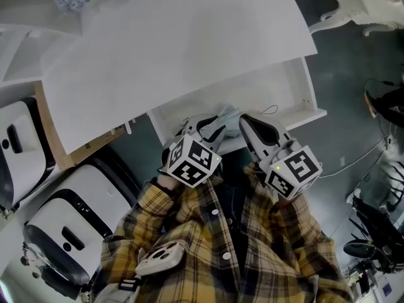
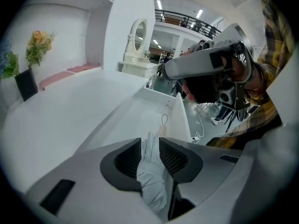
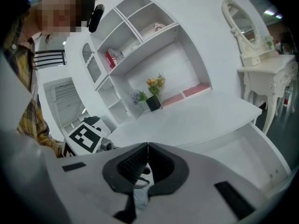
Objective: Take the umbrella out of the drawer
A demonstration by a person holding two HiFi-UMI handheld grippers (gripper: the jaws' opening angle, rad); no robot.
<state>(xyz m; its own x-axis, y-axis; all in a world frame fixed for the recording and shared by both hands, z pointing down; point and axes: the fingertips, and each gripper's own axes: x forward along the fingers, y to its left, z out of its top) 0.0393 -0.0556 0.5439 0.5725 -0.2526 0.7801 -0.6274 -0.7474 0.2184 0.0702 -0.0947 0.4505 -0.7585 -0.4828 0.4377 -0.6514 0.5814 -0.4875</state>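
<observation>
A folded pale blue-grey umbrella lies along the open white drawer under the desk top. In the left gripper view the umbrella runs up between the two dark pads, and its handle with a cord loop points into the drawer. My left gripper straddles the fabric with its jaws apart, and I see no squeeze on it. It shows in the head view over the drawer's front. My right gripper is shut with nothing in it and hovers close by on the right.
Bulky white and black objects stand on the floor at left beside the desk. A flower pot sits at the back of the desk below shelves. A white vanity table stands to the right, and cables lie on the floor.
</observation>
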